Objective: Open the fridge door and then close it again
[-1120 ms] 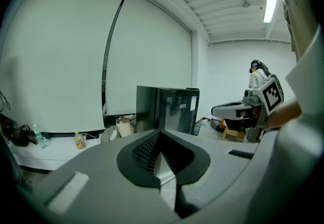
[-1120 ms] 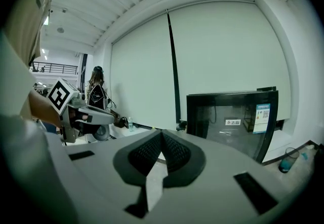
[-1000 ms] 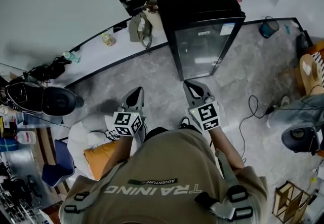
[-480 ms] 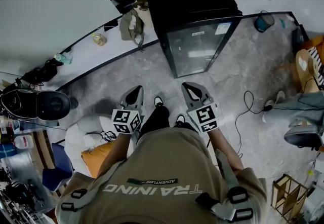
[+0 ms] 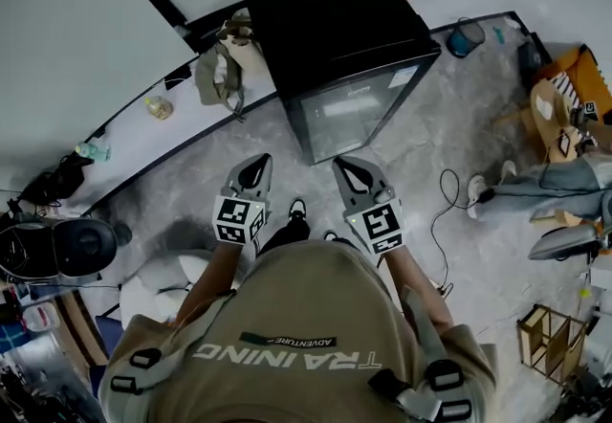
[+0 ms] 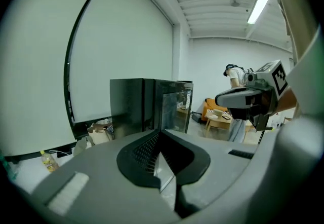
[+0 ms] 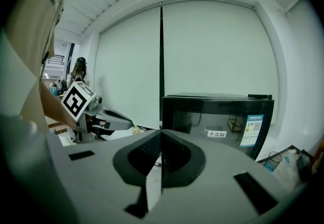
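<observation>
A small black fridge [image 5: 335, 24] stands against the wall, and its glass door [image 5: 349, 110] faces me and is closed. Both grippers are held side by side in front of my chest, a step short of the door and touching nothing. My left gripper [image 5: 252, 168] points at the door's left part with its jaws together and empty. My right gripper [image 5: 347, 168] points at the door's middle, also shut and empty. The fridge [image 6: 151, 104] and the right gripper [image 6: 247, 99] show in the left gripper view. The right gripper view shows the door [image 7: 218, 122] with its labels, and the left gripper [image 7: 104, 116].
A bag [image 5: 218, 69] and a bottle [image 5: 158, 107] lie on the ledge left of the fridge. A black cable [image 5: 448, 203] trails over the floor at the right, near a small basket [image 5: 466, 36]. An office chair [image 5: 75, 247] stands at the left and a wooden rack [image 5: 550, 346] at the lower right.
The fridge has shifted left and nearer in the head view as I stepped toward it. Both grippers have stayed shut and side by side.
</observation>
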Tool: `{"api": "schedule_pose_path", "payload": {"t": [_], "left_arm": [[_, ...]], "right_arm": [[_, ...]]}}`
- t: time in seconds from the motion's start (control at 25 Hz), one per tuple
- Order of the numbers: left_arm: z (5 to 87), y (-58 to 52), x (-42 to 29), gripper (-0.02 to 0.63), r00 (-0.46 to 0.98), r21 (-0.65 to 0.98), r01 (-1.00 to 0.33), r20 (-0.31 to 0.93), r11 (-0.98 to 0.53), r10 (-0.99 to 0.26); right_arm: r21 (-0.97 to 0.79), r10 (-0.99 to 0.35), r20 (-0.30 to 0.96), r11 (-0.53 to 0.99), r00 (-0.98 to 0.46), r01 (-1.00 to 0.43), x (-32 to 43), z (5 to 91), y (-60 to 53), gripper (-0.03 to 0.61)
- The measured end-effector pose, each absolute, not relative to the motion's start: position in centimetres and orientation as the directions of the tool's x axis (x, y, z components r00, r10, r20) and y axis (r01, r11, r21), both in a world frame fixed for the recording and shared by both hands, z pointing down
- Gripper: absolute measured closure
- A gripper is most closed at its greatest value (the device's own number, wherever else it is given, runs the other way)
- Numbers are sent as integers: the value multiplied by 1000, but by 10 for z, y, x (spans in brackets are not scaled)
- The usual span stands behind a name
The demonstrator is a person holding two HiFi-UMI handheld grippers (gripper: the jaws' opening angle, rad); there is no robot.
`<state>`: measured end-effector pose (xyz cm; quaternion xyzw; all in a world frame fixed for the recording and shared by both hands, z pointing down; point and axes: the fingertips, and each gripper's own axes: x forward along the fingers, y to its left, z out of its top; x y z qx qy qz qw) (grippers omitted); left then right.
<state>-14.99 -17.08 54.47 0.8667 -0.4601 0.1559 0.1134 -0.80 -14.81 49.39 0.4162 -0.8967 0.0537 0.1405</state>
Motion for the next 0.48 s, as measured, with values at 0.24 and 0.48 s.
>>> {"api": "schedule_pose_path", "payload": {"t": [0.24,0.48], "left_arm": [[571,-209,-140,614,623,96,-761,385,-642,-680],[605,-226,-121,614,715,140,-660,416,-738,-561]], "right_arm": [[24,-801,285,555,-526,-832,-18,493,-170,577],[38,-842,289,485,-455,-874,-22,494,-189,577]]}}
